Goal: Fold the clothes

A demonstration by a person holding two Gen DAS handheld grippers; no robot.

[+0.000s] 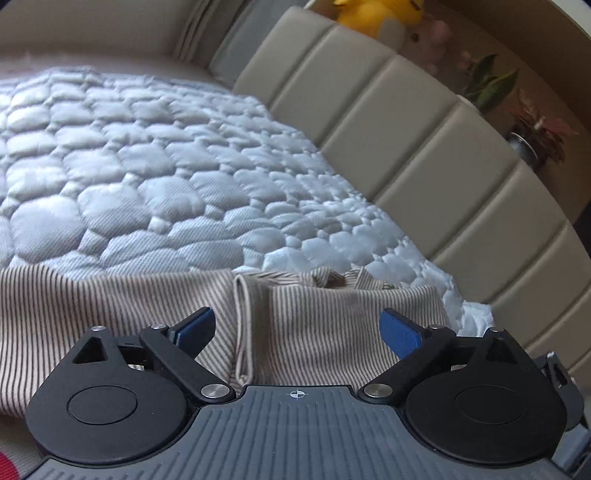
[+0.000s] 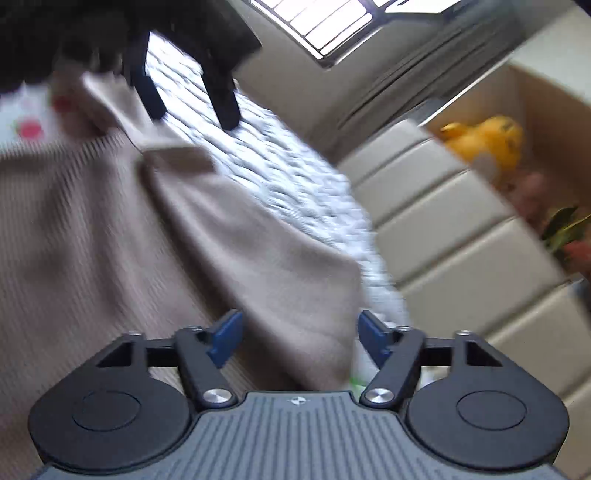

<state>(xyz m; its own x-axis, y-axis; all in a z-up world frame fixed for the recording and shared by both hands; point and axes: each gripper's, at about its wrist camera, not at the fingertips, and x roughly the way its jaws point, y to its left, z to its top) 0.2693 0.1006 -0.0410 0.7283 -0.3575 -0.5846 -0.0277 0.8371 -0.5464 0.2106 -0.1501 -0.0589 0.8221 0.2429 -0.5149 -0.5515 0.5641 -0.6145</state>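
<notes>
A beige garment with thin stripes (image 1: 314,325) lies on a quilted light blue bedspread (image 1: 147,166). In the left wrist view a folded edge of it (image 1: 245,317) runs between the fingers. My left gripper (image 1: 297,328) is open just above the cloth, holding nothing. In the blurred right wrist view the same garment (image 2: 110,240) spreads to the left, with a folded flap (image 2: 258,240) running toward my right gripper (image 2: 301,338), which is open over the flap's edge. The other gripper's dark fingers (image 2: 225,103) hang open above the garment's far end.
A padded beige headboard (image 1: 424,147) borders the bed on the right. Behind it stand a yellow plush toy (image 1: 376,14) and potted plants (image 1: 491,81). A white cloth with red prints (image 2: 26,122) lies at the far left. A window (image 2: 332,22) is above.
</notes>
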